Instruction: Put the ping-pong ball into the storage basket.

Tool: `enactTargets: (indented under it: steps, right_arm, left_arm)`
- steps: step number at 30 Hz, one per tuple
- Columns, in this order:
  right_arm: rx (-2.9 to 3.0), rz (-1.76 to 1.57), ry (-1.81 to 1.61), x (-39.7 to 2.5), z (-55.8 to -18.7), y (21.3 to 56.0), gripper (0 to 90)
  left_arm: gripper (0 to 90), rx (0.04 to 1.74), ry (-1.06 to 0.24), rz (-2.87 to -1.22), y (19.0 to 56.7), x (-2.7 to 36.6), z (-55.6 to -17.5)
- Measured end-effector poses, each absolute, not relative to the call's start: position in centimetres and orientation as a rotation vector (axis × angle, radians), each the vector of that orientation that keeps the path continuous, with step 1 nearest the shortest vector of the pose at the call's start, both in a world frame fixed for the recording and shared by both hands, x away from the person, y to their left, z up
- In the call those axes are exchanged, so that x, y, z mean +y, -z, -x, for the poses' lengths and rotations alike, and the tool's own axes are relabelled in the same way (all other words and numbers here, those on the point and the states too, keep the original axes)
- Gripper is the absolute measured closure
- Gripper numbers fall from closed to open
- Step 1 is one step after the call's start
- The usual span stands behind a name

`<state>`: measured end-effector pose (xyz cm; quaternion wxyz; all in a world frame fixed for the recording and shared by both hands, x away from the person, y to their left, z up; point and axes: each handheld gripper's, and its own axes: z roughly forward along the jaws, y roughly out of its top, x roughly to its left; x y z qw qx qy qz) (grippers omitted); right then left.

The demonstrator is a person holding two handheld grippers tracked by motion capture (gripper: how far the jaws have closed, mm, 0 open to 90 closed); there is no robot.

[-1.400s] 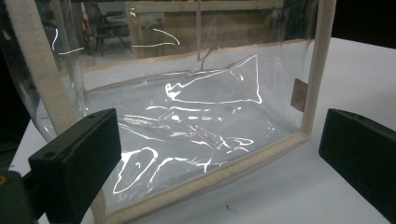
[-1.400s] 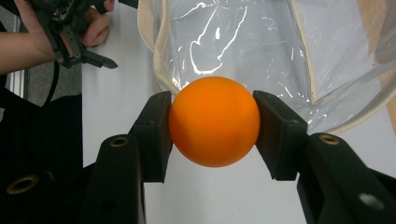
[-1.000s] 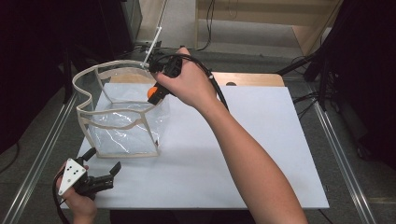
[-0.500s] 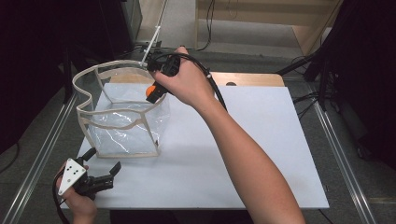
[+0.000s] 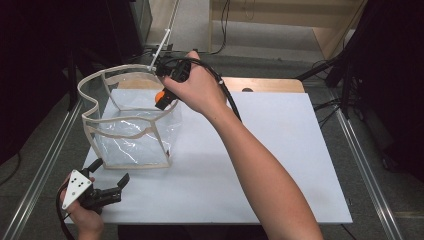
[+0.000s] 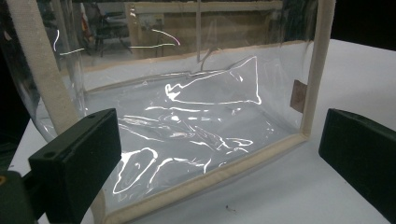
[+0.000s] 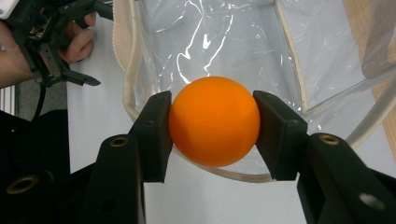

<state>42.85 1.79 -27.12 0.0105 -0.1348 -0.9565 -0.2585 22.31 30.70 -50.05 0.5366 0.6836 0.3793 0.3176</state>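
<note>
Currently my right gripper [image 7: 214, 126] clamps the ball [image 7: 214, 127] across its middle, above the open bag [image 5: 131, 131]. Ball looks light, smooth, rigid; likely slippery, so centred grip matters. Left gripper [image 5: 111, 181] idle, jaws apart.

Light: tabletop [image 5: 280, 165] is brightly lit from above, surroundings are left near black | Glare: white streaks are thrown across the clear bag [image 6: 196, 126] | Shadows: soft and faint beneath the forearm | Focus: near jaws in the left gripper view are softened; orange ball [image 7: 214, 121] is rendered sharp | Edges: slight bending is seen in the gripper views
</note>
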Motion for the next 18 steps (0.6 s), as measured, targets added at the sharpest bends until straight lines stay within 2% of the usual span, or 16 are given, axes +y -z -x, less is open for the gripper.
enactTargets:
  steps: [15, 18]
  right_arm:
    - [-3.035, 0.501, 0.816, 1.55, -43.17, 27.81, 47.2]
    - [-3.034, 0.529, 0.849, 1.22, -43.17, 27.78, 41.5]
  left_arm:
    - [0.0, 0.903, -0.755, -1.627, 50.05, 30.72, -22.31]
    - [0.0, 0.903, -0.755, -1.627, 50.05, 30.71, -22.31]
